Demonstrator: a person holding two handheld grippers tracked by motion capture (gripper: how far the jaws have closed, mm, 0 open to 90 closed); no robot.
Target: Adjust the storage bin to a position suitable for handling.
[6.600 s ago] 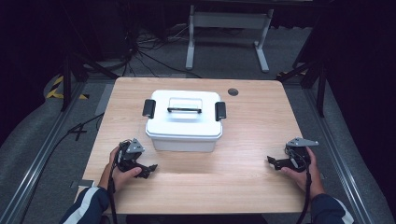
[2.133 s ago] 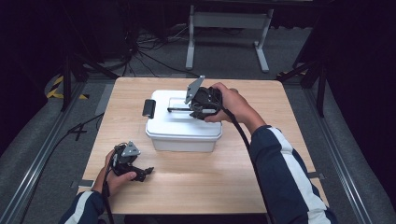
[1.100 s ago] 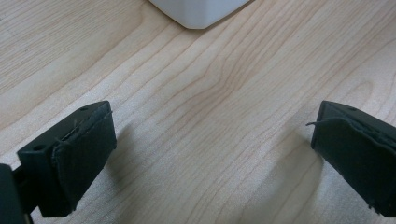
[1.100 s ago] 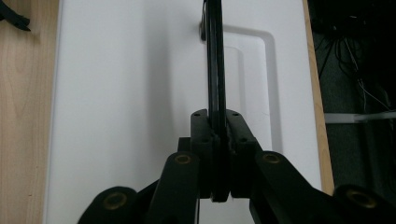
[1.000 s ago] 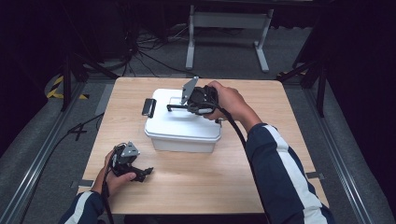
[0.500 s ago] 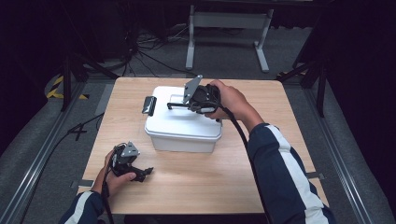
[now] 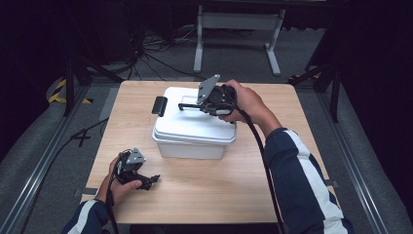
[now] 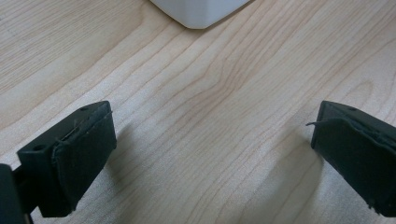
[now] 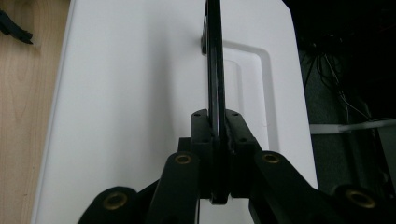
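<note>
The wooden surface (image 7: 204,195) carries one thing, a white lidded box (image 7: 195,129), which sits a little behind the middle. Against the earlier pictures, where the lid lay flat and square on the body, it now looks tilted, its right side lifted a little above the body while the left side stays down. I judge that the lid is coming free and that opening the box is under way but far from finished.

The right gripper (image 7: 214,103) has come from the front right corner of the surface to the top of the box, and its jaws are clamped together on the black carry handle (image 9: 215,70), which stands upright on edge between them in the right gripper view. The left gripper (image 7: 146,181) has barely moved; it rests low on the surface near the front left, jaws wide apart with nothing between them, well apart from the box, whose white corner (image 8: 198,11) shows at the top of the left gripper view.

The black latch (image 7: 159,106) on the left end is visible but too small to tell whether it is released. The right latch is hidden behind the hand, and the contents of the box cannot be seen.
</note>
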